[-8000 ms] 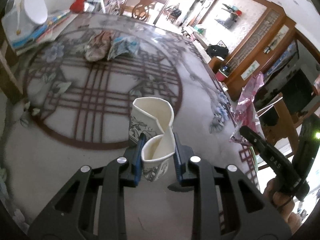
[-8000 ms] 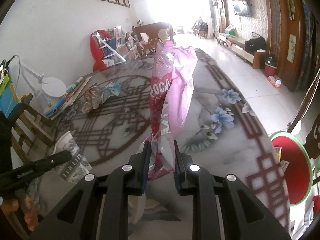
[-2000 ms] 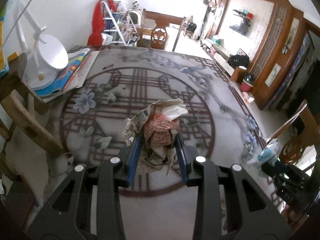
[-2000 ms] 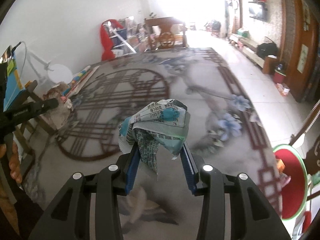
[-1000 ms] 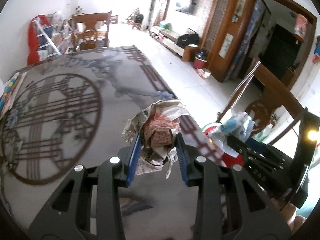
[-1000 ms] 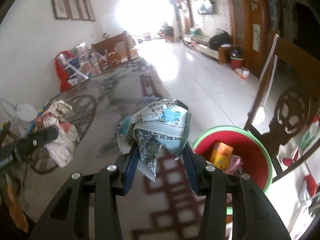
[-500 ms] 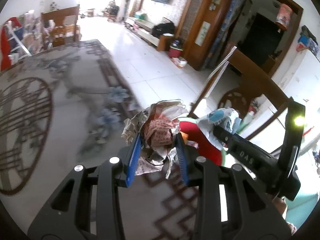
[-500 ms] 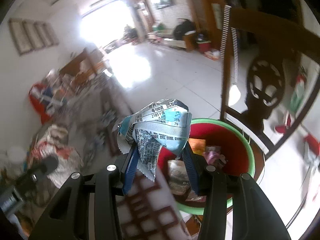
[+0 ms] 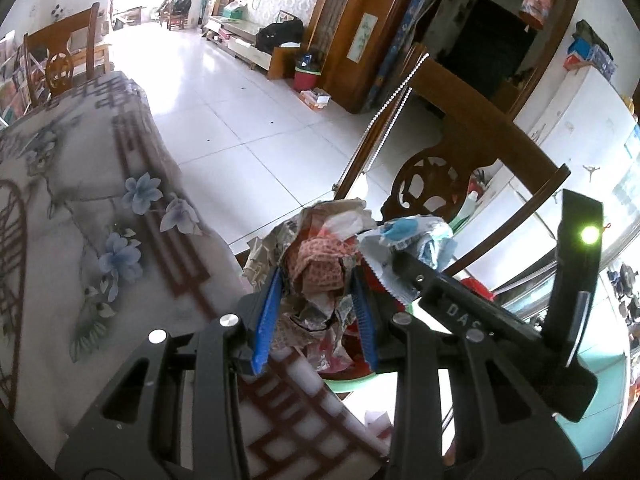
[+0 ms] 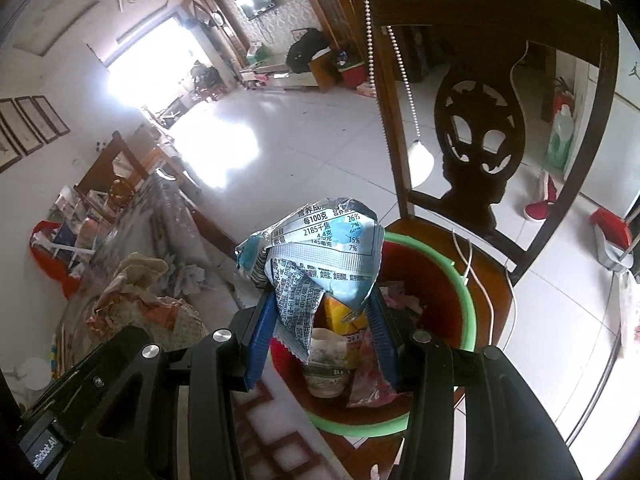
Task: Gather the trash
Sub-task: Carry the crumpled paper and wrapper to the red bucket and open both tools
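Note:
My left gripper (image 9: 316, 312) is shut on a crumpled brown and red paper wrapper (image 9: 320, 264), held past the table's edge. My right gripper (image 10: 320, 336) is shut on a crumpled blue and silver snack packet (image 10: 320, 256), held over a red basin with a green rim (image 10: 468, 304) that stands on a chair seat. The basin holds a paper cup (image 10: 326, 364), a pink wrapper (image 10: 370, 376) and a yellow box (image 10: 344, 318). In the left wrist view the right gripper (image 9: 404, 258) with its packet (image 9: 408, 236) is just right of my wrapper. The paper wrapper also shows in the right wrist view (image 10: 140, 300).
The table with a flowered grey cloth (image 9: 80, 208) lies to the left. A dark wooden chair back (image 10: 480, 120) rises behind the basin. White tiled floor (image 9: 224, 104) stretches beyond. A small red bin (image 9: 306, 76) stands by the far wall.
Both grippers have moved from over the table towards the chair with their trash. The right gripper now hangs over the basin, and the left gripper has come close beside it.

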`<state>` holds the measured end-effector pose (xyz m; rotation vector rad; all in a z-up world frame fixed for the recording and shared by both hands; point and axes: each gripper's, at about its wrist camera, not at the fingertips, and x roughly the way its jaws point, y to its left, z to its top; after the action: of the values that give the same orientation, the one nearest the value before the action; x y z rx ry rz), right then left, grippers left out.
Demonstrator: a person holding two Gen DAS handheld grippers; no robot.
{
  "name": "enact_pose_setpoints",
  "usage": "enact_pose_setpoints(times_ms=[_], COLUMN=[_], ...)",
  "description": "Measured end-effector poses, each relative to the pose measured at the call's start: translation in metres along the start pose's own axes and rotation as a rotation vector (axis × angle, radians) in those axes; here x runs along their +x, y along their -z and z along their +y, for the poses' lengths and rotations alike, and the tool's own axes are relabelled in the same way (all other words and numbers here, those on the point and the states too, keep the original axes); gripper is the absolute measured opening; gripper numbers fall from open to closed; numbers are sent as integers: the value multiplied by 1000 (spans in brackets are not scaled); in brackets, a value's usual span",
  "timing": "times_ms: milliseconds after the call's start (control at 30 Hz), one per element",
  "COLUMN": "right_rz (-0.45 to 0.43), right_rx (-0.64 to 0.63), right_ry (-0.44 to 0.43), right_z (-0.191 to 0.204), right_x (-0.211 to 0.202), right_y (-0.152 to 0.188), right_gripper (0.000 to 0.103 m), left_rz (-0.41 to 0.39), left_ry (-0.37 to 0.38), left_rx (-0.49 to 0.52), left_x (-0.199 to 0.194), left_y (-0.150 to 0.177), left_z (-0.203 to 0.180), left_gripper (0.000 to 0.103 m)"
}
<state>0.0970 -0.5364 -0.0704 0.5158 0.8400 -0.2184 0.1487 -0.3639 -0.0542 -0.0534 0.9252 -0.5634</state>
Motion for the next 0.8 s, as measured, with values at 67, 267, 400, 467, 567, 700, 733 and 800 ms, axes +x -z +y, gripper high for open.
enact_pose_setpoints(times_ms=[67, 267, 400, 467, 567, 700, 733, 800], right_rz=[-6, -27, -20, -24, -55, -89, -98, -122], right_rx=[6, 13, 9, 9, 34, -22, -46, -82], right_ry=[14, 37, 39, 37, 57, 79, 90, 109], right_z=[-1, -5, -3, -2, -4, 7, 12, 19], right_x=[-1, -3, 0, 0, -4, -8, -9, -11], right_y=[0, -3, -4, -4, -5, -5, -4, -4], right_gripper=[44, 46, 46, 54, 82, 82, 82, 84], left_rz=[4, 22, 9, -21, -69, -110, -130, -172], left_ry=[-3, -6, -12, -28, -58, -84, -100, -147], left_rx=[-4, 5, 18, 35, 33, 10, 6, -3], left_x=[2, 12, 12, 8, -2, -15, -20, -31], left_y=[0, -1, 2, 2, 0, -2, -1, 1], left_z=[2, 1, -1, -3, 0, 8, 10, 17], left_gripper=[33, 33, 43, 64, 81, 88, 92, 95])
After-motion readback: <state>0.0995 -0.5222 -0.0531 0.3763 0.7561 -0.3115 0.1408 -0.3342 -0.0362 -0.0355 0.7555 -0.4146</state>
